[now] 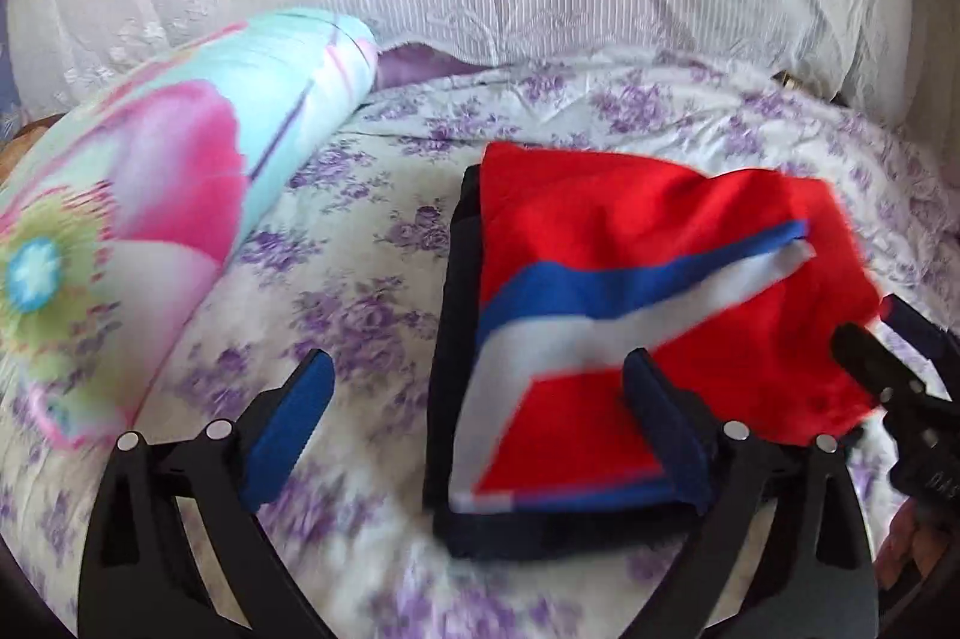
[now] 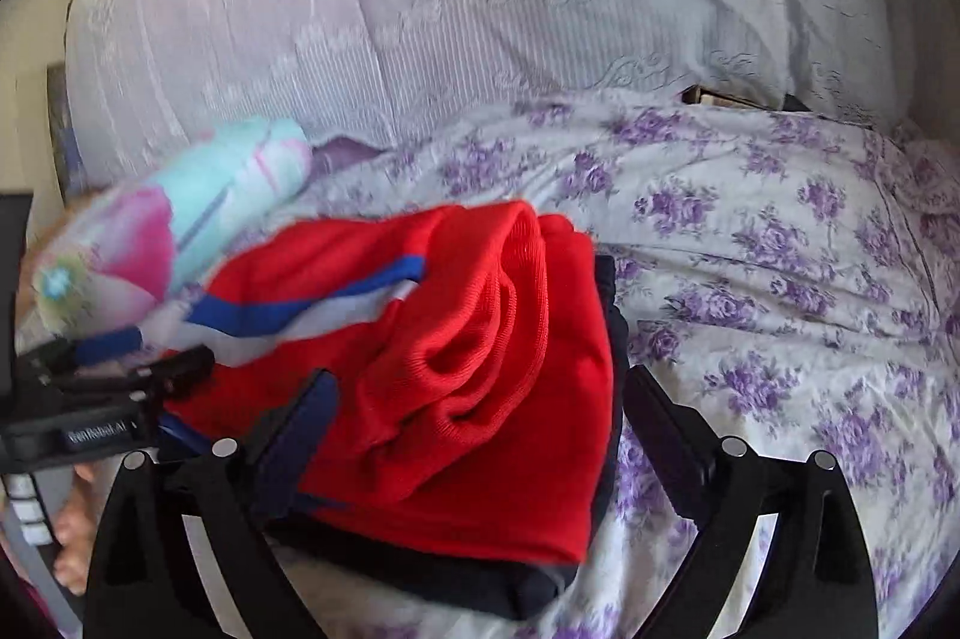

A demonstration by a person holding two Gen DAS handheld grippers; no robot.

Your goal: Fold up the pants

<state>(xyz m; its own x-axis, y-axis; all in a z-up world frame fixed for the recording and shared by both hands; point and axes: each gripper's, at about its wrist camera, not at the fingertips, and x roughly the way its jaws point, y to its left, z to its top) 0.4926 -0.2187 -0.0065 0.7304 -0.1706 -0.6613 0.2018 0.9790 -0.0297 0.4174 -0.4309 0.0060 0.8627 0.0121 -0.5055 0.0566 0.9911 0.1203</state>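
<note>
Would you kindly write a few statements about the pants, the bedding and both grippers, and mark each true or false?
1. The red pants lie folded on a floral bedsheet. True.
2. The left gripper is clamped on the pants. False: its jaws stand open.
3. A floral pillow lies beside the pants. True.
4. The right gripper is shut. False: it is open, jaws either side of the pants' edge.
5. The pants are plain red. False: blue and white stripes cross them.

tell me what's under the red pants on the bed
A dark navy layer of cloth lies under the red pants, its edges showing along their left and near sides, on the floral bedsheet. The rest of it is covered.
</note>
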